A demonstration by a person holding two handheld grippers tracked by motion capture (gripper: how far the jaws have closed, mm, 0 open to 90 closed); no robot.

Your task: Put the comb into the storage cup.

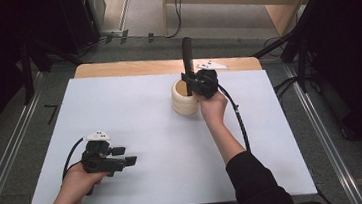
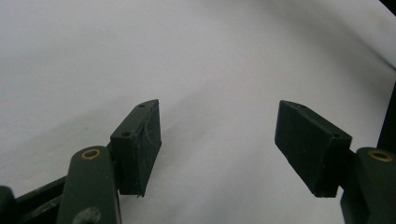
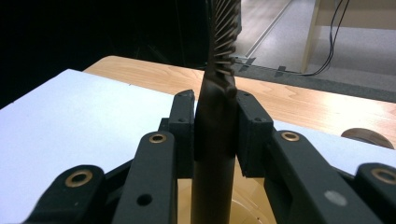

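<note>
Gripping dark comb by its handle — right claw clamped on it, comb upright, teeth end up, lower end inside cream round holder. Holder stands on white counter, toward far edge. Left claw well apart from holder, near front left of counter — jaws wide, nothing between pads, just above bare counter surface. Small white item lies beyond holder on wood strip.
</note>
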